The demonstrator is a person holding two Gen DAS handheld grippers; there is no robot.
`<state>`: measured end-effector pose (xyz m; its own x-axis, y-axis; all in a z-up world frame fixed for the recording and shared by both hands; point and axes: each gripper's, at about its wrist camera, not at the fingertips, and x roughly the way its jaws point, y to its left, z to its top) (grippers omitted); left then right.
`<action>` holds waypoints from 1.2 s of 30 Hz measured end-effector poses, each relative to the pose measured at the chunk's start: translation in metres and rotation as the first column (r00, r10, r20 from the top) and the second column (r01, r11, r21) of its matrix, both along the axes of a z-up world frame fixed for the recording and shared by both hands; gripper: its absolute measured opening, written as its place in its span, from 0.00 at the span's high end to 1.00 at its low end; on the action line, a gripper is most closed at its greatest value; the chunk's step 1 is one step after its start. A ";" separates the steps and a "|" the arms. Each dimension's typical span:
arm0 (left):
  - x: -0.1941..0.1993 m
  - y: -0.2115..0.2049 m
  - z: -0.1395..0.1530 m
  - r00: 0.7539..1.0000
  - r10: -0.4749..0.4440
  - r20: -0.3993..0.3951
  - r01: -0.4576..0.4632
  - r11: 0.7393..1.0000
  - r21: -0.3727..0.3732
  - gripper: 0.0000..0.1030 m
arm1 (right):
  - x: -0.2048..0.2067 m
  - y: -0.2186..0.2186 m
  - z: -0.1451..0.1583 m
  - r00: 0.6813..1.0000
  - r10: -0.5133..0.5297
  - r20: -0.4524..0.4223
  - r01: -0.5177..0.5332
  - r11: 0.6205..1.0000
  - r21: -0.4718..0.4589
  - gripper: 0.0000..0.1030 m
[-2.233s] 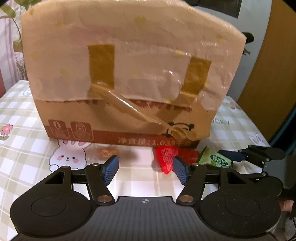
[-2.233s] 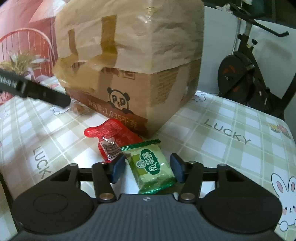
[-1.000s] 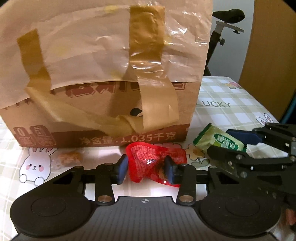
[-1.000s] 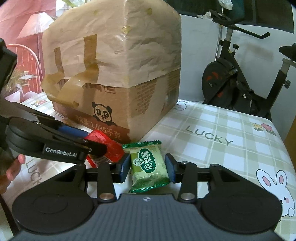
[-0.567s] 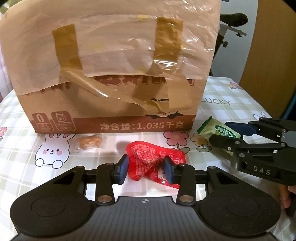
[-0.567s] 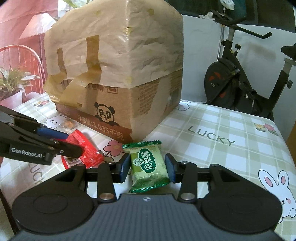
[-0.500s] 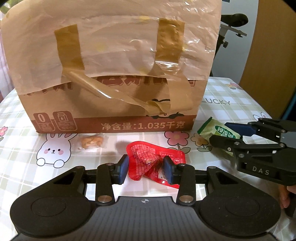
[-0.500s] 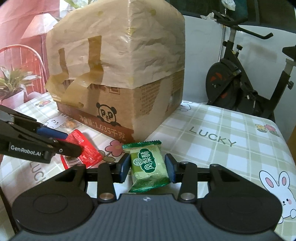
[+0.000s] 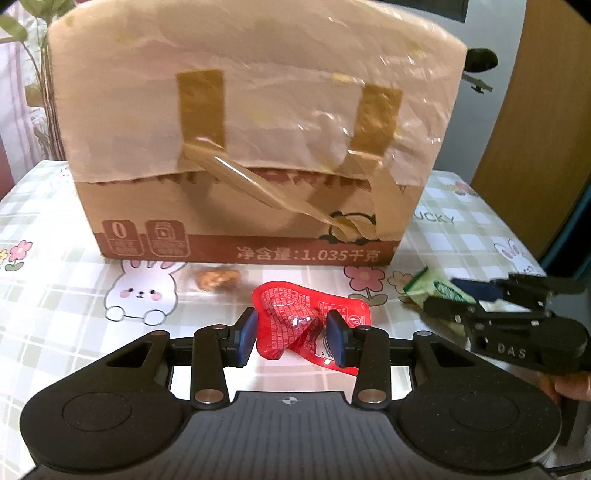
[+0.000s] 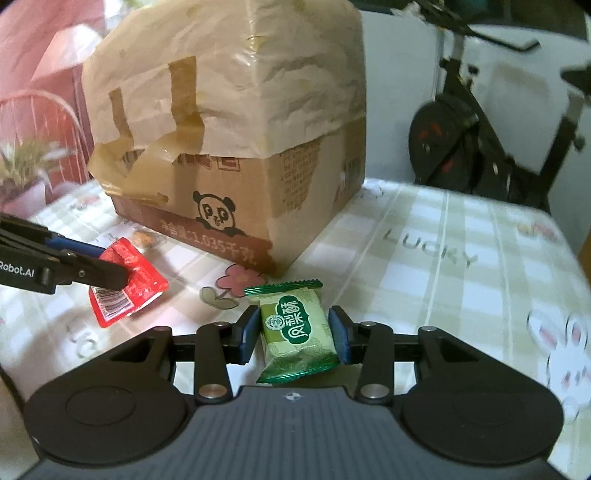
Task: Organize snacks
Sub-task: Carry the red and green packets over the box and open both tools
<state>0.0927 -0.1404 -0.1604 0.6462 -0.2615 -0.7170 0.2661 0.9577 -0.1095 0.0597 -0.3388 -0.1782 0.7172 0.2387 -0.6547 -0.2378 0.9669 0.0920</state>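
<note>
The left hand-held gripper [image 9: 291, 334] pinched the red packet [image 9: 295, 325]; the right hand-held gripper [image 10: 293, 334] clamped the green packet [image 10: 297, 332] lengthwise. Both were just above the worktop [image 10: 443, 295], the box [image 9: 255, 147] straight ahead, behind them.

A table [image 10: 424, 258] carries a pale green-and-white checked plastic cloth printed with white rabbits, pink flowers and the grey word LUCKY. Behind it, at the right of the right wrist view, a black exercise bike [image 10: 476, 147] with a round dark flywheel stands against a white wall, and at the far left a potted plant with thin pale leaves [image 10: 26, 162] sits before a red chair back with a curved white rail [image 10: 48, 107]. In the left wrist view a brown wooden door panel [image 9: 535, 122] fills the right side, and green leaves on thin stems [image 9: 26, 33] rise at the upper left.
</note>
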 end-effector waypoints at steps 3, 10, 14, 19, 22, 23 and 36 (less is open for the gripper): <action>-0.003 0.012 0.006 1.000 0.003 0.006 -0.003 1.000 -0.010 0.59 | -0.011 0.007 0.007 0.999 -0.030 -0.011 0.030 0.999 0.012 0.58; -0.010 0.037 0.029 0.997 -0.009 0.071 0.009 1.000 0.000 0.59 | -0.031 0.035 0.036 0.997 -0.081 0.017 0.080 0.997 0.011 0.58; -0.010 0.055 0.042 0.995 0.014 0.099 -0.014 1.000 -0.009 0.58 | -0.038 0.053 0.054 0.994 -0.097 0.047 0.096 0.995 0.028 0.58; -0.009 0.080 0.060 0.988 0.047 0.146 -0.046 0.999 -0.015 0.58 | -0.039 0.077 0.077 0.993 -0.076 0.089 0.075 0.997 0.018 0.58; -0.009 0.093 0.071 0.982 0.066 0.175 -0.064 0.998 -0.016 0.58 | -0.035 0.092 0.091 0.992 -0.049 0.114 0.050 0.999 -0.002 0.58; -0.008 0.095 0.074 0.980 0.072 0.183 -0.070 0.997 -0.016 0.58 | -0.033 0.096 0.094 0.992 -0.041 0.121 0.043 0.999 -0.007 0.58; 0.002 0.122 0.113 0.951 0.150 0.269 -0.145 0.989 -0.040 0.58 | -0.002 0.142 0.123 0.980 0.074 0.185 -0.066 0.997 -0.049 0.58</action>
<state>0.0947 -0.0182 -0.0477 0.8474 -0.1611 -0.5060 0.1444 0.9869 -0.0722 0.0579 -0.1972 -0.0548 0.8103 0.2673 -0.5214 -0.3139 0.9494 -0.0011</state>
